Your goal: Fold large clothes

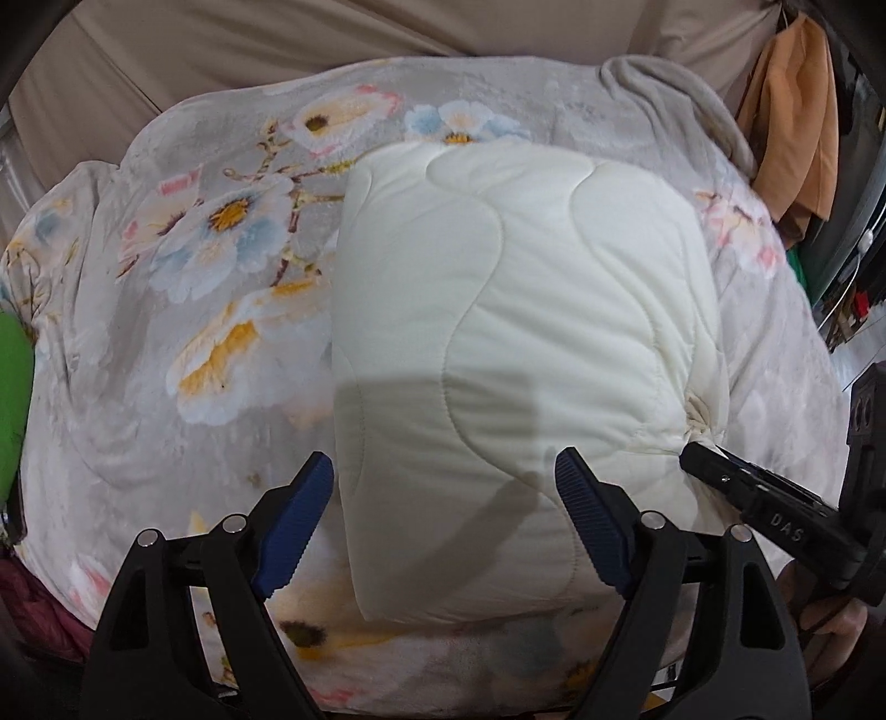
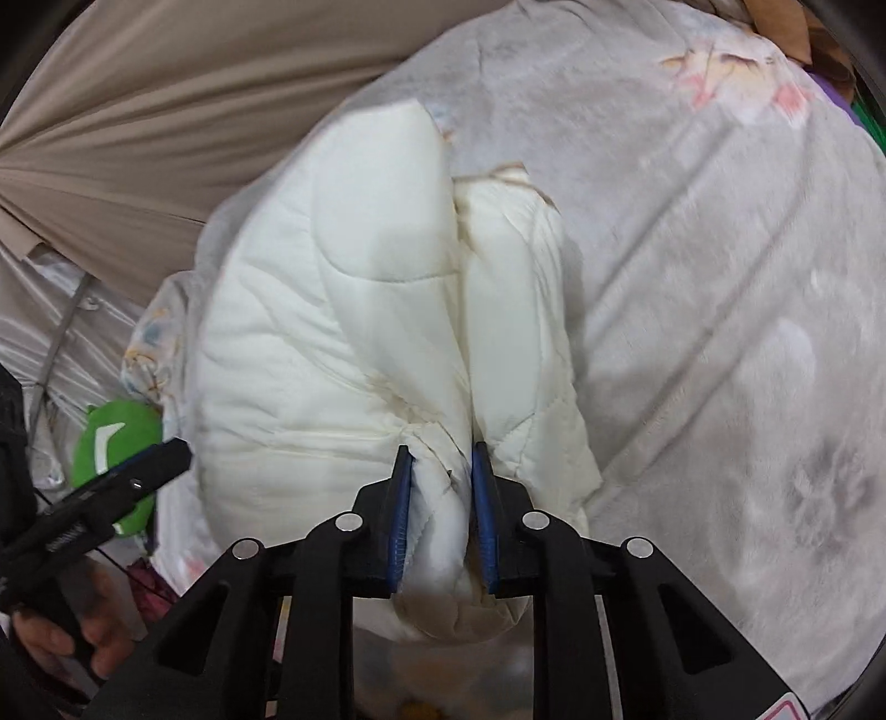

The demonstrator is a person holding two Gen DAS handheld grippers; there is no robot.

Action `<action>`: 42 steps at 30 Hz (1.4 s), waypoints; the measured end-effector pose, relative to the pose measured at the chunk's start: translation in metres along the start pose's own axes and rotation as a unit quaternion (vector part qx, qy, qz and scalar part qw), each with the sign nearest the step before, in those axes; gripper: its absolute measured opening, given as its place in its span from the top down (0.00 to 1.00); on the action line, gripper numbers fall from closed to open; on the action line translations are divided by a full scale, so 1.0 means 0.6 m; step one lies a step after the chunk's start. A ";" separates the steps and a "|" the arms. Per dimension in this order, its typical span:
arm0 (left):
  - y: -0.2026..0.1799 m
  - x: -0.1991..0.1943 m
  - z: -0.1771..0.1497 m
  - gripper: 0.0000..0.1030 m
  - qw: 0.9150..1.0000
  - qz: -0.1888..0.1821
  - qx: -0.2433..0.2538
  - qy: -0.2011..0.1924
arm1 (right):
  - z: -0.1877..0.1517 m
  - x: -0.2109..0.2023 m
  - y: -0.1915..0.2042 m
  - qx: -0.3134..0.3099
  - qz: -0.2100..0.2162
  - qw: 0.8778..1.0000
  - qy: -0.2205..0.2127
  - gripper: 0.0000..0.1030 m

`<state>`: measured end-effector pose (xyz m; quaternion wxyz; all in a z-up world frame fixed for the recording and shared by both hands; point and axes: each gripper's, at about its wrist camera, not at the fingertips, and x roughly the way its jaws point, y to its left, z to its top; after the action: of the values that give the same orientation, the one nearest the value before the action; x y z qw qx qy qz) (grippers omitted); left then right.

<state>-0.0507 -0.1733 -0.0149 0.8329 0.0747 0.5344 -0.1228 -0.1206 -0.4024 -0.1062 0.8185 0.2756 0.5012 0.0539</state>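
Lying folded on a floral fleece blanket [image 1: 221, 343], the white quilted comforter [image 1: 515, 310] has bare blanket on every side, widest to its left in the left wrist view. The right tool [image 2: 440, 493] pinches a bunched corner of the comforter between its blue pads. The left tool [image 1: 443, 498] hangs spread just above the comforter's near edge, gripping nothing. A green object [image 2: 119, 437] sits beside the blanket's left edge, partly cut off. Beige draped fabric [image 1: 332, 33] lies beyond the far edge.
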 end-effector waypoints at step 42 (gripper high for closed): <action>0.006 0.039 0.032 0.22 0.999 0.028 0.035 0.006 | 0.138 -0.016 0.066 -0.029 -0.099 0.992 -0.076 0.86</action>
<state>-0.0236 -0.1778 -0.0280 0.8294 0.1193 0.5329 -0.1176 -0.0475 -0.4056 -0.0500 0.8632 0.2041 0.4605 -0.0342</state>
